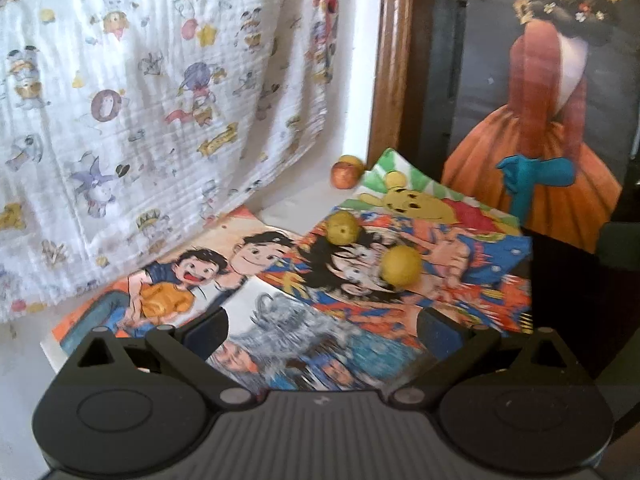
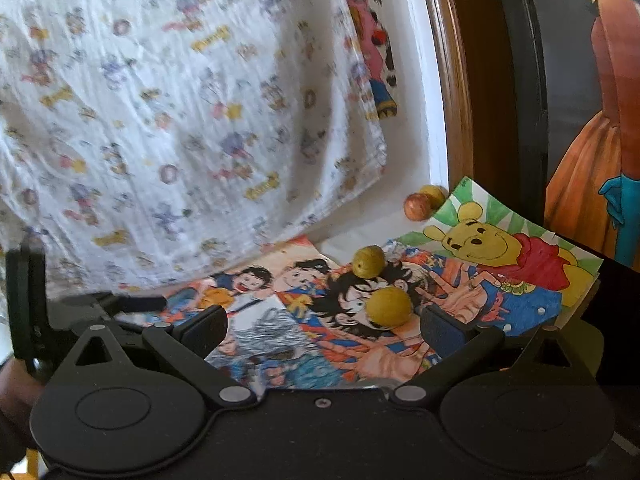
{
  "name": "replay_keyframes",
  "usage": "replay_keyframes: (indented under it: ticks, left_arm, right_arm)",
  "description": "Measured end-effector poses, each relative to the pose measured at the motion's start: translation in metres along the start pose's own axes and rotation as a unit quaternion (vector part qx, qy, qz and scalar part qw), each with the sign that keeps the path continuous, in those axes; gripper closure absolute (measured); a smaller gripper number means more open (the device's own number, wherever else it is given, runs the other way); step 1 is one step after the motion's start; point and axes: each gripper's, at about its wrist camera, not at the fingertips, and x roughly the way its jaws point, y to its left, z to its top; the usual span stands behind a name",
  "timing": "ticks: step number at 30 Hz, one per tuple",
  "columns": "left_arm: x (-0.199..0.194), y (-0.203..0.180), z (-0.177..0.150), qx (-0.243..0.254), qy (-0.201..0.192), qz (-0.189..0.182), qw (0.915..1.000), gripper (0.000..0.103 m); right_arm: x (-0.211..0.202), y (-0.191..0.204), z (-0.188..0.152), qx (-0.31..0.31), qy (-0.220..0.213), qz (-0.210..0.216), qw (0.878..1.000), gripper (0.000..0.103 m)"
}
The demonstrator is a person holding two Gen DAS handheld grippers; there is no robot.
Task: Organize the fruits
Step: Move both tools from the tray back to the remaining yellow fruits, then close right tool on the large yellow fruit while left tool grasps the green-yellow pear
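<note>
Cloth (image 1: 132, 120): large printed sheet hanging at the back, from 9 to 12 o'clock in both views; it touches the rear edge of the drawings.
Painting (image 1: 540, 120): framed figure in an orange skirt, standing upright at 2 o'clock.
Drawings (image 1: 460, 280): several coloured cartoon sheets overlapping flat on the surface; all near fruit rests on them.
Right tongs (image 2: 324, 328): fingers spread wide, holding nothing.
Left tongs (image 1: 324, 326): fingers likewise apart and empty.
Near yellow fruit (image 2: 390, 306): round, no long axis to speak of; lies at 12 to 1 o'clock from the right tongs, just off the right finger's tip. From the left tongs it sits farther out, at 1 o'clock.
Nearer hand: the right, in my judgement; a short forward push would bracket this fruit.
Far yellow-green fruit (image 2: 368, 262): beyond the first, at 12 o'clock, apart from it.
Red fruit (image 2: 416, 207): at the back corner, 1 o'clock, touching a yellowish fruit (image 2: 434, 194) behind it.
View difference: only the right view shows the other tongs, at 9 o'clock, and how close the near fruit sits.
</note>
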Motion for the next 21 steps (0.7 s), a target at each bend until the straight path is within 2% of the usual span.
replay_keyframes:
  ticks: [6, 14, 21]
  left_arm:
    - [0.059, 0.019, 0.027, 0.011, 0.009, 0.022, 0.9997, 0.001]
    - [0.119, 0.036, 0.038, -0.005, 0.027, 0.019, 0.9994, 0.001]
    - [0.151, 0.039, 0.038, -0.007, 0.044, 0.011, 0.9989, 0.001]
  right_arm:
    - [0.086, -0.030, 0.012, -0.008, 0.055, -0.009, 0.998, 0.001]
    - [0.200, -0.060, 0.014, 0.024, 0.119, -0.038, 0.992, 0.001]
    - [0.251, -0.065, 0.009, 0.011, 0.156, -0.039, 0.987, 0.007]
